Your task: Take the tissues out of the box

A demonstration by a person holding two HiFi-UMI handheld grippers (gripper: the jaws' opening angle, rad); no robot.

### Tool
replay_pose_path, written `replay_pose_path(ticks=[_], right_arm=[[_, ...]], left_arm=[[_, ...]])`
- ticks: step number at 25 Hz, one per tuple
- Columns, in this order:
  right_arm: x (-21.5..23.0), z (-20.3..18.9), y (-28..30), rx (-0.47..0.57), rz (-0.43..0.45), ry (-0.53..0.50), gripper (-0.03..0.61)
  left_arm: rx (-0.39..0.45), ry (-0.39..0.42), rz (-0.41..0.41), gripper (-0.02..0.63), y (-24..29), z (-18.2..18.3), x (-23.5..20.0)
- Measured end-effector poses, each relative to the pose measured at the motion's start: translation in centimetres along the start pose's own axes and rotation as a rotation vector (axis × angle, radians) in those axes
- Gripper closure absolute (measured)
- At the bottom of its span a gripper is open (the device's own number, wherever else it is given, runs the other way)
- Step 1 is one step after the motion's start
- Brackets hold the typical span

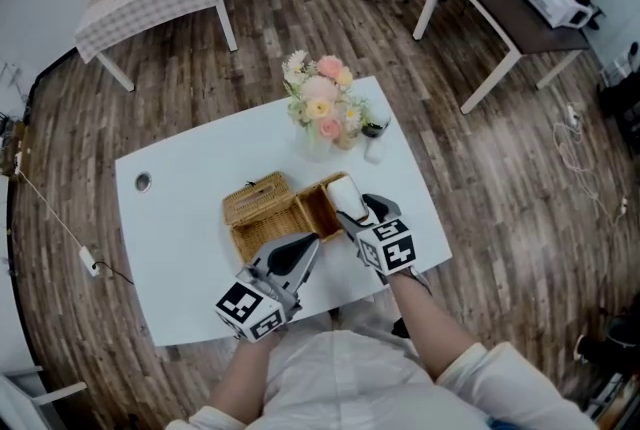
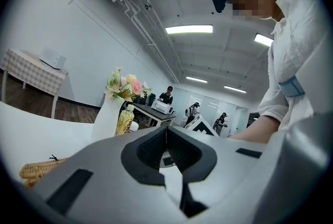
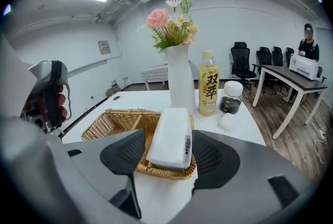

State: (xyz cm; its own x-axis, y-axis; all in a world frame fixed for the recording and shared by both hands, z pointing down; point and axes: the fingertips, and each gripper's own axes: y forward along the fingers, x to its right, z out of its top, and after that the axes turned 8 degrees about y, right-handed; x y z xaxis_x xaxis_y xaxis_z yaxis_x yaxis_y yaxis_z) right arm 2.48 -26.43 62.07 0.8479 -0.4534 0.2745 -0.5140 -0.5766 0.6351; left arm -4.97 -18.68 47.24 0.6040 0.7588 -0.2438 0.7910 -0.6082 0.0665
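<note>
Now my left gripper (image 1: 312, 244) is resting pressed together, empty, just beside the box (image 1: 262, 208), while my right gripper (image 3: 169, 157) is standing spread around the tissue pack (image 3: 170, 137) without pinching it; the pack is sitting inside the box, so the whole lift is waiting

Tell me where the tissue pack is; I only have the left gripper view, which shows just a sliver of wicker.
Observer: The tissue pack lies tilted in the wicker box, its near end propped on the rim.
Operator: Does the right gripper hold it?
Observer: No; the right gripper has its jaws open around the pack, not clamped on it.
</note>
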Motion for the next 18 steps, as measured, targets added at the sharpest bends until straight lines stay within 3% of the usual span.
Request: replay_pose_path(ticks=[18], right_arm=[[0.6, -1.1, 1.5, -0.083, -0.115, -0.059, 0.304]], left_arm=[[-0.002, -0.003, 0.001, 0.611, 0.1, -0.1, 0.2]])
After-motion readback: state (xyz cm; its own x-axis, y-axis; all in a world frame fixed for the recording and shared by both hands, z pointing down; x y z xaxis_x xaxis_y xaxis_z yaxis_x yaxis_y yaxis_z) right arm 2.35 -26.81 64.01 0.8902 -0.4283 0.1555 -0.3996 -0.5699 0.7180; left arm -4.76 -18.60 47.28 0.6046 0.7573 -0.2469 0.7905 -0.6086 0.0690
